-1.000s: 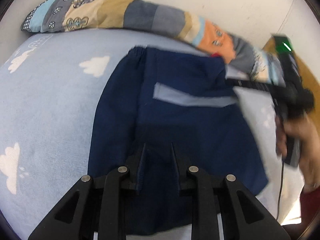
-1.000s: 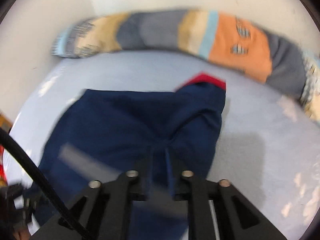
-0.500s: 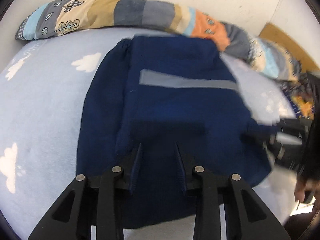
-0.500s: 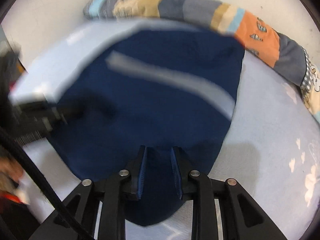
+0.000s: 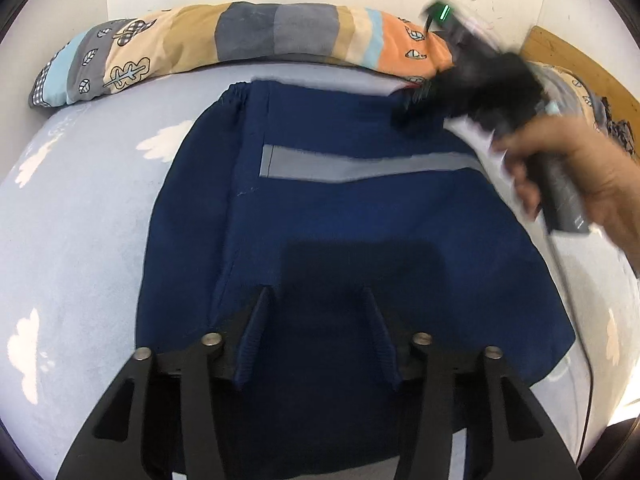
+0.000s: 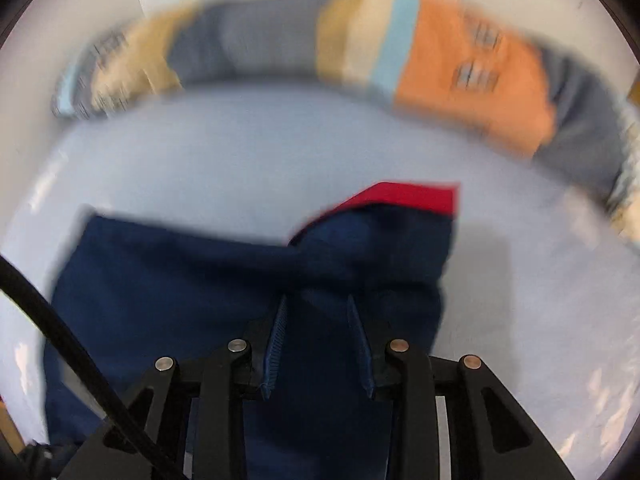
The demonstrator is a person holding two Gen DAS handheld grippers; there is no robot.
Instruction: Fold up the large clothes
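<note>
A navy garment (image 5: 360, 216) with a grey reflective stripe (image 5: 360, 166) lies folded on the light blue bed. My left gripper (image 5: 316, 300) hovers open over its near part, holding nothing. My right gripper (image 5: 420, 100) is seen blurred in the left wrist view at the garment's far right corner, held by a hand (image 5: 580, 176). In the right wrist view my right gripper (image 6: 316, 304) is open above the navy garment (image 6: 200, 300), whose red lining (image 6: 408, 196) shows at the far edge. That view is motion blurred.
A long patchwork bolster (image 5: 240, 40) lies along the white wall behind the garment, also in the right wrist view (image 6: 460, 68). The cloud-print bed sheet (image 5: 80, 200) surrounds the garment. A wooden bed frame (image 5: 580, 68) shows at far right. A black cable (image 6: 60, 340) crosses the right view.
My right gripper has swung from the garment's near right side up to its far right corner. The left gripper has opened slightly wider and stayed over the garment.
</note>
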